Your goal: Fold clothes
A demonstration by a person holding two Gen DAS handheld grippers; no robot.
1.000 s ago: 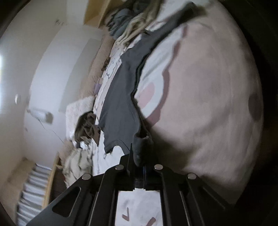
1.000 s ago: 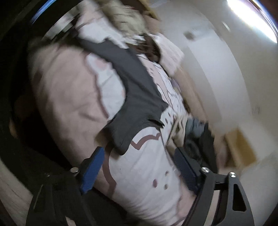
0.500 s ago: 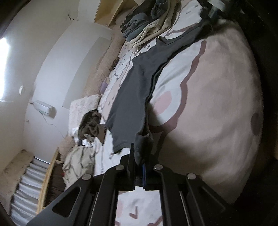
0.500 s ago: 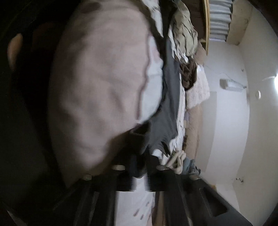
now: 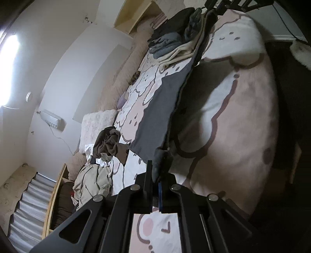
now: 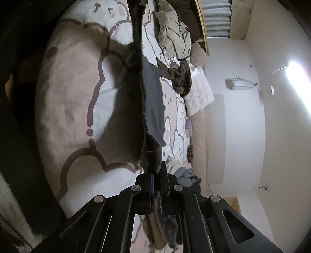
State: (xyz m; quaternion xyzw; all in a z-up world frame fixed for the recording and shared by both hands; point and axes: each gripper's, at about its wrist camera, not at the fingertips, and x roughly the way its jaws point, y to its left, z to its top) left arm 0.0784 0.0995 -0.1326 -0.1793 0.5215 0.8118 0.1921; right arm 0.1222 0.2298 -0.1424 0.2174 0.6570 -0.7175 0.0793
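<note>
A dark grey garment (image 5: 155, 114) hangs stretched in the air above the pink-and-white patterned bed (image 5: 243, 120). My left gripper (image 5: 156, 175) is shut on one end of it. My right gripper (image 6: 156, 171) is shut on the other end, and the grey garment (image 6: 150, 97) runs edge-on from it to the left gripper's black frame at the top of that view. The right gripper's black frame (image 5: 229, 5) shows at the top of the left wrist view. The cloth casts a wide shadow on the bedspread.
A stack of folded grey and cream clothes (image 5: 171, 46) lies on one end of the bed. A crumpled brown garment (image 5: 108, 144), a beige one (image 5: 91, 184) and a fluffy white pillow (image 5: 97, 124) lie at the other end. A white wall runs behind.
The right gripper went from open beside the garment to shut on its end. Both grippers lifted the garment off the bed and pulled it taut between them.
</note>
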